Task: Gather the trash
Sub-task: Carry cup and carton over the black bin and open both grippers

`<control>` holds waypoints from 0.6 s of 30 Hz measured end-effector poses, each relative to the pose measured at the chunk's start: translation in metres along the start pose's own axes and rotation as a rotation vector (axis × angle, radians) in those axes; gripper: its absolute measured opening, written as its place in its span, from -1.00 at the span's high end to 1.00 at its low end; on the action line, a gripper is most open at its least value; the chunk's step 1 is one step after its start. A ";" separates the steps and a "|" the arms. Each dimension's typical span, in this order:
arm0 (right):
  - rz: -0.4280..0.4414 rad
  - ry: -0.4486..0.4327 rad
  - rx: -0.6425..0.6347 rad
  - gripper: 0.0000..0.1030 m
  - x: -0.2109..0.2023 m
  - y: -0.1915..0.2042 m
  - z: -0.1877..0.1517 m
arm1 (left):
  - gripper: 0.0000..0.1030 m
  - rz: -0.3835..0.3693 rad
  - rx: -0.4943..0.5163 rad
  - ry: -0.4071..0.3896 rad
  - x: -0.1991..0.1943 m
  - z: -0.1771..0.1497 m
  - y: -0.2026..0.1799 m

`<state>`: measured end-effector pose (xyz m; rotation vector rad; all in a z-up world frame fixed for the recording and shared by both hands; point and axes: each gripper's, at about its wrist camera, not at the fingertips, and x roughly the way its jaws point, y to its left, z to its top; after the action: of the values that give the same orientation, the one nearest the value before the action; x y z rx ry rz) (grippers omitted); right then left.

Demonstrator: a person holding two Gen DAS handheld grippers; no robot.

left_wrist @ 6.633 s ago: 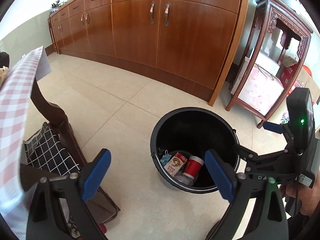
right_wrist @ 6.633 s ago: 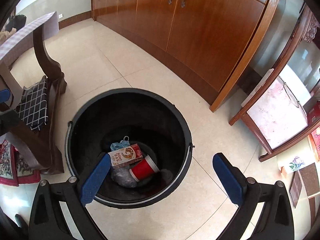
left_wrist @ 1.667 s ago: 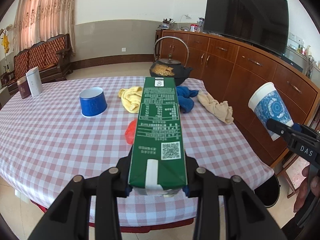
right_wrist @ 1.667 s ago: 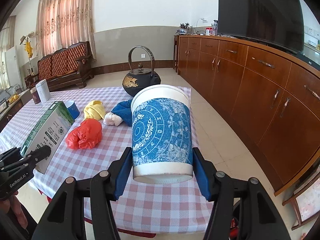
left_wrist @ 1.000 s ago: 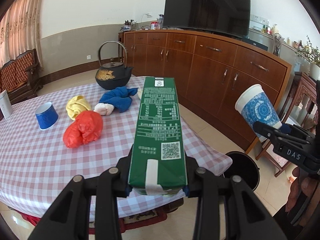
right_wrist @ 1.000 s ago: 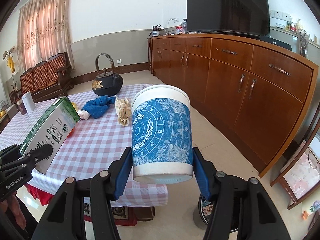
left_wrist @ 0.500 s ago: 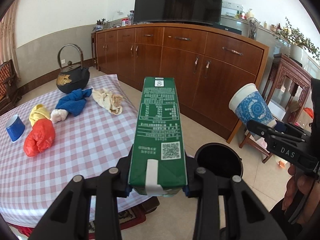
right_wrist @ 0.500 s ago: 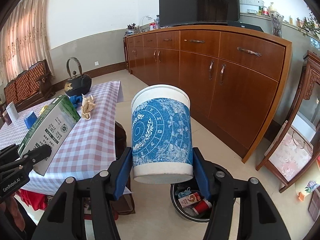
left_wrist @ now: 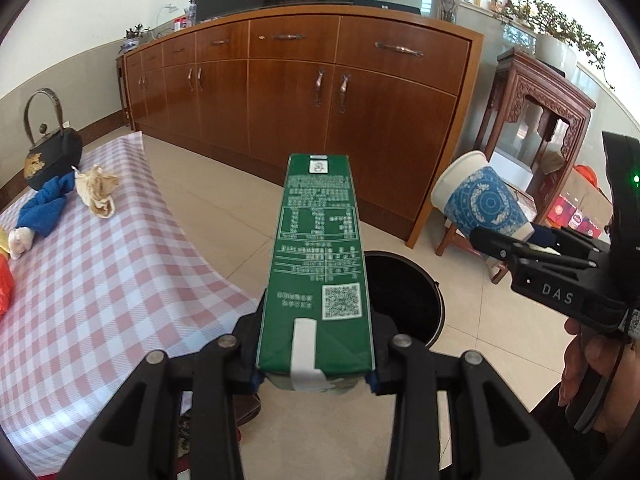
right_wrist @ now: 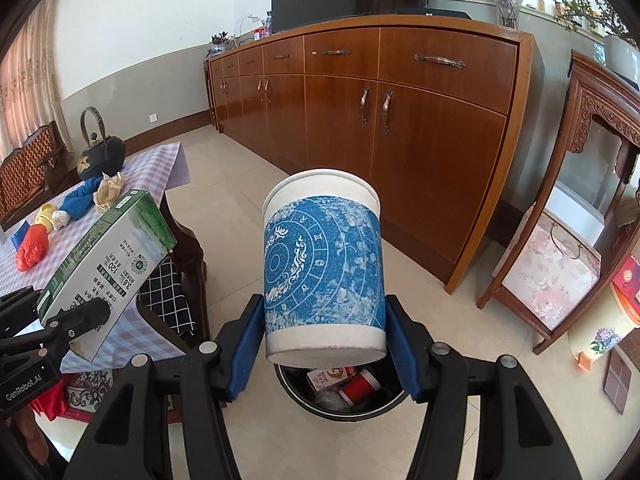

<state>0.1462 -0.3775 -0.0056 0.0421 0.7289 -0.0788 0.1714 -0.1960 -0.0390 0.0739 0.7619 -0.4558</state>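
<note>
- Step in hand, as judged: carrying two pieces of trash to the bin [right_wrist: 340,402] for disposal.
- The left gripper [left_wrist: 316,360] pinches a green carton [left_wrist: 318,264] at its near end; the carton projects forward, partly covering the bin [left_wrist: 408,296] on the floor.
- The right gripper [right_wrist: 325,344] clamps a blue-patterned cup [right_wrist: 323,276] near its base, rim pointing away; the bin shows just below the cup.
- The bin already contains a small box [right_wrist: 330,377] and a red cup [right_wrist: 360,388].
- Next move, as judged: bring each item directly over the bin mouth, then spread the jaws. The long carton needs its far end inside the rim.
- Surface: pale tiled floor [left_wrist: 224,216]; the bin stands beside a table with a checked cloth [left_wrist: 96,280].
- Room: a wooden sideboard [right_wrist: 400,128] lines the wall; a kettle [left_wrist: 50,152] and rags [left_wrist: 44,208] sit on the table.
</note>
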 end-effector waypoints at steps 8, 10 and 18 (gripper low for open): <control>-0.008 0.075 -0.023 -0.18 0.035 -0.034 -0.017 | 0.25 -0.069 0.040 0.080 0.043 0.000 -0.030; -0.007 0.090 -0.029 -0.18 0.042 -0.041 -0.022 | 0.25 -0.083 0.040 0.099 0.051 -0.001 -0.033; 0.030 0.174 -0.072 -0.18 0.085 -0.054 -0.043 | 0.25 -0.125 0.061 0.181 0.101 -0.007 -0.049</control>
<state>0.1757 -0.4328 -0.0951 -0.0095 0.9040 -0.0204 0.2094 -0.2759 -0.1080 0.1260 0.9337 -0.5973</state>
